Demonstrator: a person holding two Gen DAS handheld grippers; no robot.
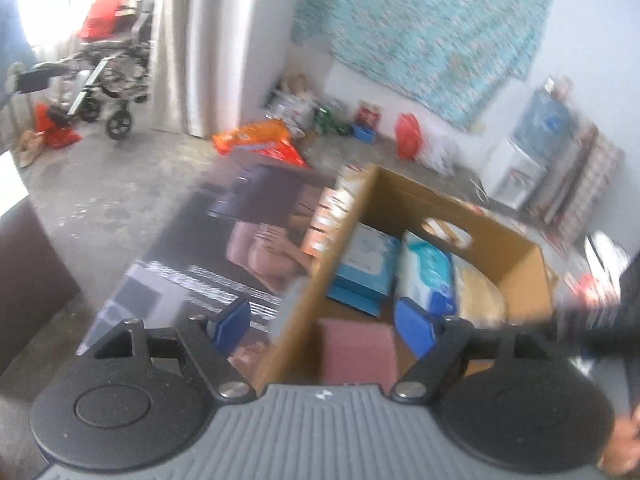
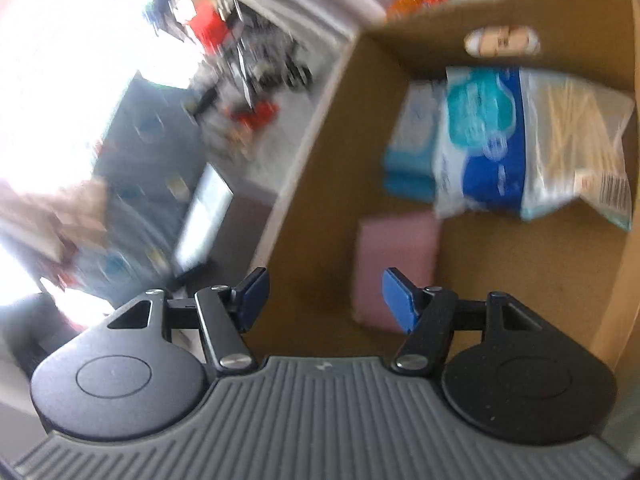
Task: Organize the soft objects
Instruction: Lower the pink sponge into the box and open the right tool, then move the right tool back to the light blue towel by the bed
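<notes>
- Though both views are smeared by motion, you can make out the cardboard box (image 2: 320,184) with its soft things inside: a flat pink cloth (image 2: 394,268) lies on the box floor near the front.
- Behind the cloth, against the far wall with its oval hand-hole, stand three packs side by side: a light-blue pack (image 2: 412,148), a white-and-blue wipes pack (image 2: 484,140), and a clear bag of pale sticks (image 2: 580,144).
- No brand or wording can be read on any pack; only a barcode patch shows on the clear bag's lower corner.
- Your left claw (image 1: 324,330) stands released, its blue pads wide apart above the box's near edge, with the cloth showing between them but untouched.
- Your right claw (image 2: 324,300) is also released and empty, poised over the box floor just in front of the cloth.
- Outside the box, a printed poster (image 1: 224,248) lies on the floor beside it, with an orange packet (image 1: 256,142) further off.
</notes>
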